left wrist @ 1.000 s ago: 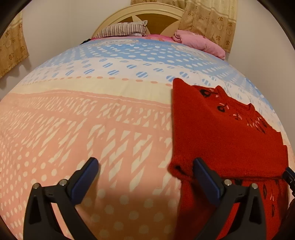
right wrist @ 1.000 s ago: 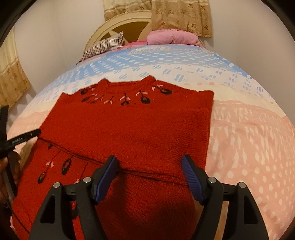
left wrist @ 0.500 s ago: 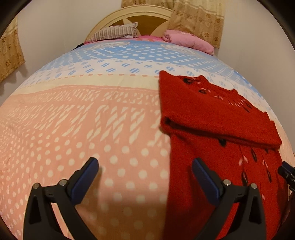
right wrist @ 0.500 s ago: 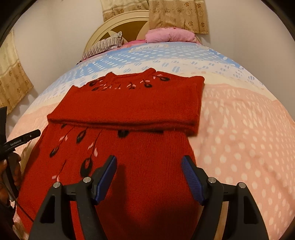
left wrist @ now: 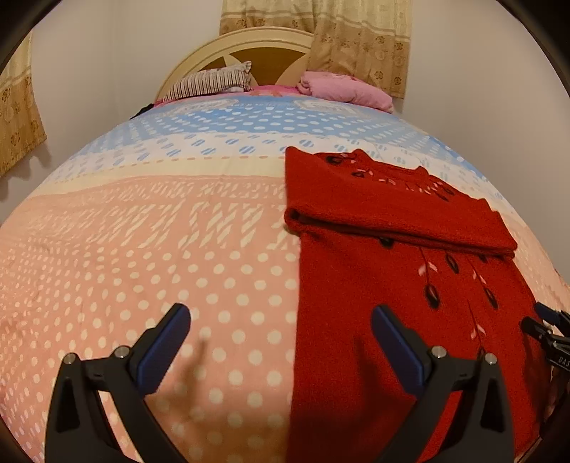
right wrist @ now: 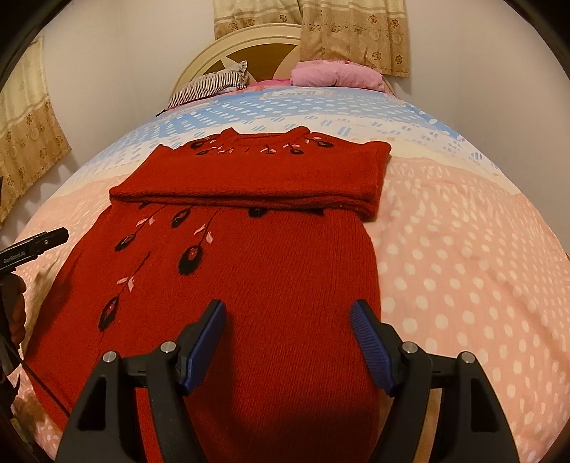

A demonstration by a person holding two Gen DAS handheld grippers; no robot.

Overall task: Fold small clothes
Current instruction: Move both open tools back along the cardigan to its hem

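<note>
A red knitted sweater (right wrist: 270, 256) with dark flower embroidery lies flat on the bed, its sleeves folded across the chest as a thick band (right wrist: 256, 174). My right gripper (right wrist: 288, 317) hovers open over the sweater's lower right part, nothing between its fingers. In the left wrist view the same sweater (left wrist: 392, 285) fills the right half. My left gripper (left wrist: 281, 320) is open above the sweater's left edge: one finger over the bedspread, the other over red knit. The left tool's tip (right wrist: 39, 245) shows at the right wrist view's left edge.
The bedspread (left wrist: 160, 249) is pink with white dots, turning blue and white toward the headboard (left wrist: 249, 46). A striped pillow (left wrist: 210, 82) and a pink bundle (left wrist: 342, 89) lie at the head. Curtains (right wrist: 349, 32) hang behind. A hand (right wrist: 16, 313) holds the left tool.
Both grippers have drawn back toward the foot of the bed, away from the folded sleeve band. More of the sweater's lower body now shows. Both stay open.
</note>
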